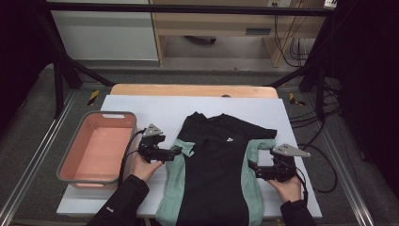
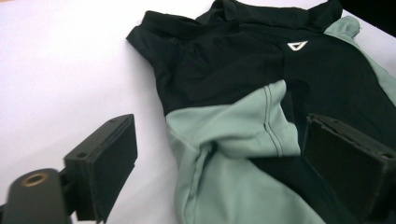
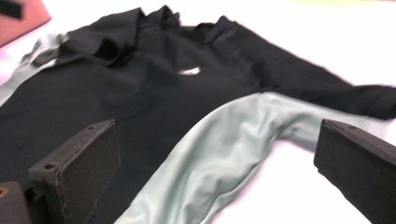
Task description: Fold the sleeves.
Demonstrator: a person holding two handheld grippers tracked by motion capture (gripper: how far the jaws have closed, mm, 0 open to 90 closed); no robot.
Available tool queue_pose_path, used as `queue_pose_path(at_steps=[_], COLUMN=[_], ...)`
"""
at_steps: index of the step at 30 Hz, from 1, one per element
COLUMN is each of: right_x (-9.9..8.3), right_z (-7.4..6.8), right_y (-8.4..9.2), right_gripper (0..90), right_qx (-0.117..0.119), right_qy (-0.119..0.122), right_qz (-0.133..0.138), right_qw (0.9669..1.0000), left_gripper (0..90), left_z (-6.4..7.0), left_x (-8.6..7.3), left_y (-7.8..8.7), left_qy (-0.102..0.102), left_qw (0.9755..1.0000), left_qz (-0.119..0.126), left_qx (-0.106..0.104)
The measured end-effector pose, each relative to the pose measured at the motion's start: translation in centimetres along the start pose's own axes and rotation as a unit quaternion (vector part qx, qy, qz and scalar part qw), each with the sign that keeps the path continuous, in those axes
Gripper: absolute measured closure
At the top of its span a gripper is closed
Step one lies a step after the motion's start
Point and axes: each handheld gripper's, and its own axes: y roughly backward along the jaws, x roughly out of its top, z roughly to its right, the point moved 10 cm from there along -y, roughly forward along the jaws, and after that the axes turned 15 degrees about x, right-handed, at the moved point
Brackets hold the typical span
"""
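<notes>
Black-and-green shirt [image 1: 216, 165] flat on white table cover [image 1: 141, 108] | left gripper [image 1: 175, 151] jaws apart, empty, at sleeve | right gripper [image 1: 254, 168] jaws apart, empty

**Around the Work Surface**

A pink bin [image 1: 96, 147] with a grey rim sat at the left of the white tabletop [image 1: 155, 107]; nothing showed inside it. One pink corner of it also showed at the upper left of the right gripper view. The white sheet lay on a wooden board [image 1: 188, 90], whose far edge stuck out beyond it. A black metal frame [image 1: 56, 70] stood around the table, its bars crossing the top of the high view. Behind it stood a pale wooden cabinet [image 1: 211, 23], and black cables [image 1: 294, 47] hung at the right. Grey floor [image 1: 28, 117] surrounded the table, and yellow-and-black tape marks [image 1: 93, 97] lay near the table's far corners.
</notes>
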Motion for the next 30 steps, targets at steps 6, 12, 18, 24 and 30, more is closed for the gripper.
queue_pose_path(at_steps=[6, 12, 18, 24, 30], right_x=[1.5, 2.8, 3.4, 3.7, 3.6], right_z=[1.4, 3.0, 4.9, 7.0, 9.0], right_y=[-0.1, -0.6, -1.3, -1.9, -2.2], right_gripper=[1.2, 1.7, 2.3, 2.8, 4.7], right_qx=[-0.01, -0.018, -0.033, -0.048, -0.069], right_qy=[-0.005, -0.015, -0.022, -0.037, -0.048], right_qz=[0.008, 0.017, 0.007, 0.004, -0.005], right_qw=[0.9999, 0.9996, 0.9992, 0.9982, 0.9965], left_gripper=[8.3, 8.4, 8.4, 8.4, 8.4], left_z=[0.3, 0.3, 0.4, 0.4, 0.4], left_x=[-1.6, -2.9, -3.7, -4.5, -5.0], left_y=[1.4, 2.2, 2.5, 2.8, 2.7], left_qy=[-0.001, -0.006, -0.008, -0.003, -0.004], left_qw=[1.0, 1.0, 0.9999, 0.9998, 0.9997], left_qz=[-0.001, -0.004, -0.005, -0.01, -0.013], left_qx=[-0.006, -0.006, -0.01, -0.018, -0.021])
